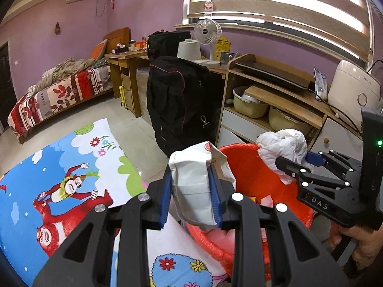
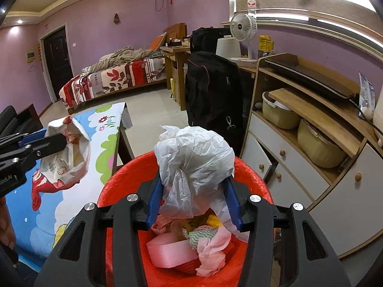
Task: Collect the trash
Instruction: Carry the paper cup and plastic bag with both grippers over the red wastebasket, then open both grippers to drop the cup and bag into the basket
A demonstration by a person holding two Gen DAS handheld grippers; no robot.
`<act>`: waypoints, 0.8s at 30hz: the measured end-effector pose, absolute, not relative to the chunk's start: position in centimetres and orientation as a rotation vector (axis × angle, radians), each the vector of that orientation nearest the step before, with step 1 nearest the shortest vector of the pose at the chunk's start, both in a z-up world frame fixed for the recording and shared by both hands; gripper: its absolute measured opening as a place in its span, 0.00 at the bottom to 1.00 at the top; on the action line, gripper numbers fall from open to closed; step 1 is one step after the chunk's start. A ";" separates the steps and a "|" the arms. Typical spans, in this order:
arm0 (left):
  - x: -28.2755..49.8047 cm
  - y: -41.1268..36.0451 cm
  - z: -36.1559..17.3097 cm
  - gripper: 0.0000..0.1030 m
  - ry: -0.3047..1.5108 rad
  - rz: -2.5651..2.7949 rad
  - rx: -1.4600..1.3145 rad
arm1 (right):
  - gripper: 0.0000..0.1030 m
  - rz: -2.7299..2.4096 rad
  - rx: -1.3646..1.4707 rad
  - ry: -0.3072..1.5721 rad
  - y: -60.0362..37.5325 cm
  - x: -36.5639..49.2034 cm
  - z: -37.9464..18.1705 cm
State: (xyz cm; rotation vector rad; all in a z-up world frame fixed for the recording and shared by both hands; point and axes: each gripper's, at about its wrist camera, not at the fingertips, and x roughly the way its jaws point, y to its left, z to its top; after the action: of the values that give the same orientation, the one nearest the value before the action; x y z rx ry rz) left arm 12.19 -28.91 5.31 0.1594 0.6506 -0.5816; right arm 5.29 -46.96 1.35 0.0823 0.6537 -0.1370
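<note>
The left gripper [image 1: 191,189] is closed on a white paper bag [image 1: 195,186], its blue pads pressed against the bag's two sides. In the right wrist view the bag [image 2: 68,153] hangs open-mouthed from that gripper [image 2: 47,141] above the table [image 2: 71,191], just left of the red bin [image 2: 253,181]. The right gripper [image 2: 194,201] is clamped on a crumpled white plastic bag [image 2: 194,157], which bulges up between the pads and hangs directly over the bin opening. In the left wrist view the same gripper [image 1: 294,162] holds the plastic bag [image 1: 284,148] above the far rim of the bin [image 1: 251,174]. The bin stands beside the table edge and already contains pink tissue [image 2: 210,251], a pink band [image 2: 172,251] and other mixed scraps. The table carries a cartoon-print cloth [image 1: 59,179]. A black backpack [image 1: 179,100] stands on the floor behind the bin, next to a wooden cabinet [image 2: 311,155].
</note>
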 end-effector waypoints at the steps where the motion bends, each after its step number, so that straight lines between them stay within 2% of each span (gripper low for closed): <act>1: 12.4 -29.2 5.2 0.28 0.659 -0.585 0.155 | 0.46 -0.137 0.083 0.653 -47.1 5.4 1.4; 15: 13.5 -31.2 3.9 0.28 0.697 -0.621 0.151 | 0.48 -0.133 0.108 0.648 -48.0 5.5 1.4; 21: 13.8 -31.8 3.4 0.28 0.717 -0.641 0.143 | 0.52 -0.139 0.116 0.647 -48.4 5.4 1.4; 22: 13.8 -31.8 3.4 0.28 0.717 -0.641 0.144 | 0.55 -0.139 0.117 0.647 -48.5 5.4 1.4; 23: 13.9 -31.9 3.4 0.33 0.718 -0.643 0.143 | 0.62 -0.139 0.120 0.646 -48.5 5.4 1.4; 24: 13.9 -31.9 3.4 0.39 0.717 -0.646 0.137 | 0.64 -0.141 0.124 0.643 -48.6 5.3 1.4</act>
State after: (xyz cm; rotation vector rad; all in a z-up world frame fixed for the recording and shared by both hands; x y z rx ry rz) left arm 13.87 -31.89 3.45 0.1373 0.7174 -0.6460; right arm 5.31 -48.62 1.42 0.1244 0.6428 -0.1412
